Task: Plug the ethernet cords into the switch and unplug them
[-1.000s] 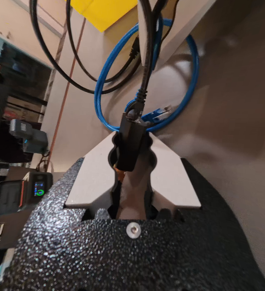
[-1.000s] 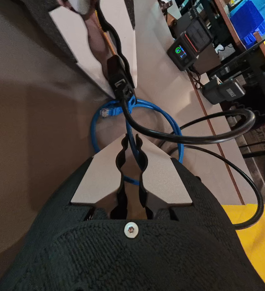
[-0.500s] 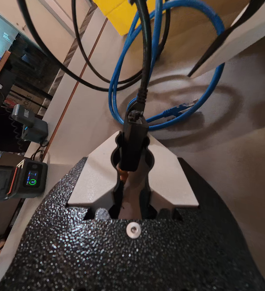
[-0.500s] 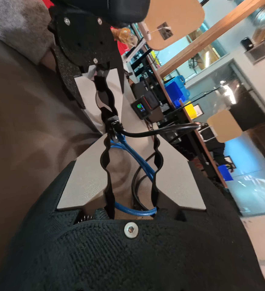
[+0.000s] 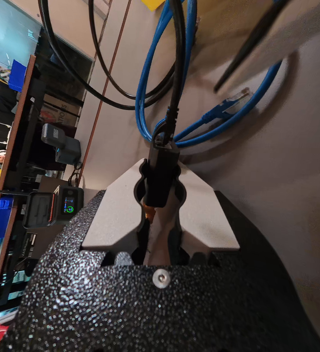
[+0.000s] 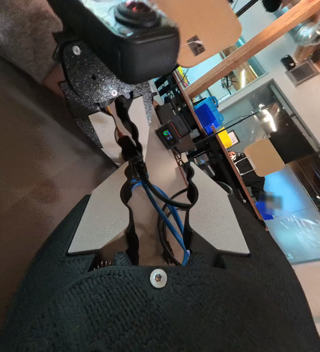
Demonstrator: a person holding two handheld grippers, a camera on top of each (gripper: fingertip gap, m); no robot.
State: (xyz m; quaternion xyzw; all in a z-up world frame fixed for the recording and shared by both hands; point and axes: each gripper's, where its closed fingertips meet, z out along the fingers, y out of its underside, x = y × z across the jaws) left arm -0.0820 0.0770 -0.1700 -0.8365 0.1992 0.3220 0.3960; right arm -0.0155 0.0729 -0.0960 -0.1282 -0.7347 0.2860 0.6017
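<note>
My left gripper is shut on a small black switch, held above the brown table. A black cord is plugged into the switch's front. A blue ethernet cord loops behind it, and its loose plug lies on the table to the right. In the right wrist view, my right gripper is open. Its fingertips straddle the black cord and the blue cord just in front of the switch. The left gripper holds the switch from the far side.
A black power pack with a lit green display and a dark charger block sit past the table edge on the left. The pack also shows in the right wrist view. Blue bins and shelving stand behind, with a person in the background.
My right gripper has opened off the blue cord and moved up close to the switch. The left gripper still holds the switch and has tilted a little.
</note>
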